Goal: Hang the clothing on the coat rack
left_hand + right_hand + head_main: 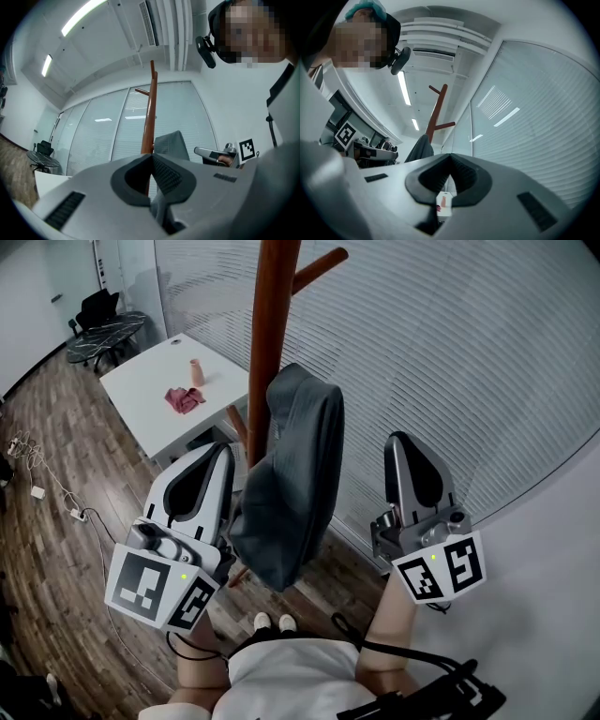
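Note:
A grey garment hangs draped against the brown wooden coat rack pole, below a peg at the top. My left gripper stands at the garment's left edge, jaws pointing up. In the left gripper view the left gripper is shut, with a fold of grey cloth pinched low between the jaws; the pole and garment rise behind. My right gripper is to the right of the garment, apart from it. The right gripper is shut with nothing in it.
A white table behind the rack carries a pink cup and a red cloth. A glass wall with blinds runs to the right. Cables lie on the wood floor at left. The person's feet are by the rack's base.

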A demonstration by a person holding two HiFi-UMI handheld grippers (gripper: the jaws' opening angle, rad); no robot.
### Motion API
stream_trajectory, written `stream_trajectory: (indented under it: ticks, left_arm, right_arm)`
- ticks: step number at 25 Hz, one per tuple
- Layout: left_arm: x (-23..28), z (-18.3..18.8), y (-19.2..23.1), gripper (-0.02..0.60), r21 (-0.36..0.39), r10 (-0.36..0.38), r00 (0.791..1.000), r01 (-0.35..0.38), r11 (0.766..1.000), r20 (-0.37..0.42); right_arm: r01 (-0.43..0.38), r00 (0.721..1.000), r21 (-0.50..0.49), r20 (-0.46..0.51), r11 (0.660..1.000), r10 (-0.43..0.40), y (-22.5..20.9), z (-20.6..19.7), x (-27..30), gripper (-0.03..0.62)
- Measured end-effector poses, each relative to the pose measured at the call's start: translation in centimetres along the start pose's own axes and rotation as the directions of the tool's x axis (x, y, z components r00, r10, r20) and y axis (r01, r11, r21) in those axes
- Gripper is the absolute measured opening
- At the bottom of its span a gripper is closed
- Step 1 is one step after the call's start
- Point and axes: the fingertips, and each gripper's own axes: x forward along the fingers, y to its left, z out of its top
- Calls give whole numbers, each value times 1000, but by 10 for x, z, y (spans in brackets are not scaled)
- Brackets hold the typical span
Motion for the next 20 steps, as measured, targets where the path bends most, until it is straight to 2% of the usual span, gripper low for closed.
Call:
stream_trajectory:
  ticks: [9, 20]
  left_arm:
    - [-2, 2, 5, 12, -7, 28, 1000, -28, 1000, 11]
    - [-2, 4, 2, 12, -1, 17, 1000, -17, 1000, 5]
  right_arm:
    - [-16, 1000, 6, 1, 1000, 16, 2, -1, 3, 18]
    - [-19, 1000, 0, 4, 1000, 19, 4, 2, 5, 18]
